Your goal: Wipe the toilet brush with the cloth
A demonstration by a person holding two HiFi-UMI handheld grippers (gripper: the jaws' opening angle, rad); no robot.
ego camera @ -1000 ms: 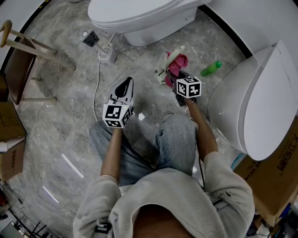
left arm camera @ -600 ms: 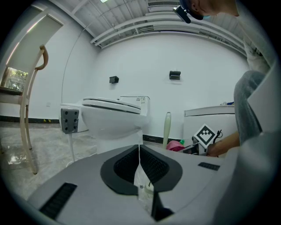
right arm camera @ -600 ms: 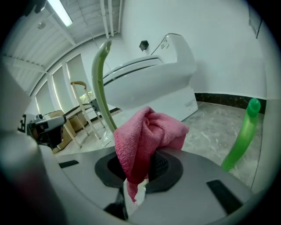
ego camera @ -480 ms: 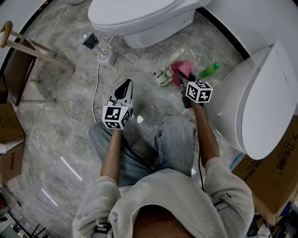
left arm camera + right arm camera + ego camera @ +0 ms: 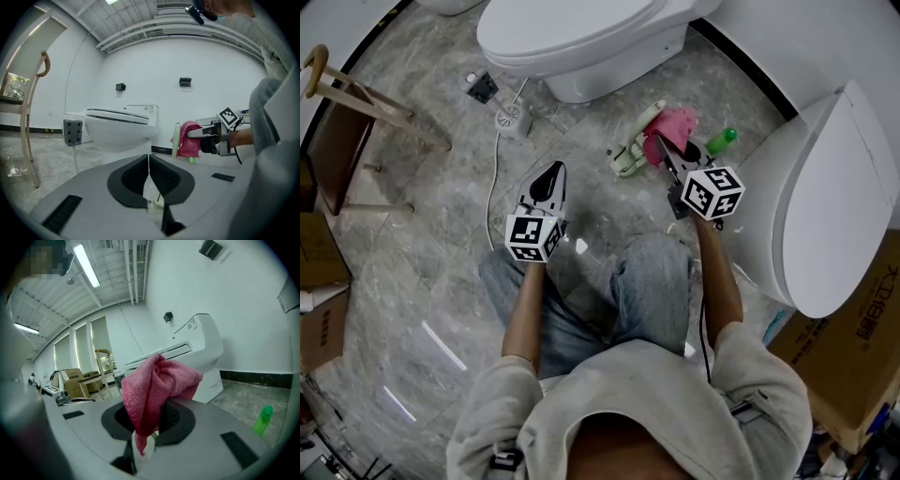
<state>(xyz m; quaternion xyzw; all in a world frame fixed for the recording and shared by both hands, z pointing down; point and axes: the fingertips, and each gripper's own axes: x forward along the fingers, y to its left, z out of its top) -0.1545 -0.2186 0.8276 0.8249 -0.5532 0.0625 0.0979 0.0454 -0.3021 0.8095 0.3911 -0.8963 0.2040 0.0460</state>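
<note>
Two arms (image 5: 528, 305) low and forward: left claw (image 5: 149, 161) pressed together, right claw (image 5: 151, 419) tight around pink cloth (image 5: 157, 378)

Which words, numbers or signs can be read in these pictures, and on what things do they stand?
None can be read for certain.
Cardboard box: dark print, sideways and cut off, not readable.
Toilet: small marks on its tank, too small to read.
Marker cubes: square patterns only, no words.

Cloth (image 5: 157, 383) hides gap of right gripper (image 5: 143, 425) tongs; green bottle (image 5: 727, 138) partly hidden.
</note>
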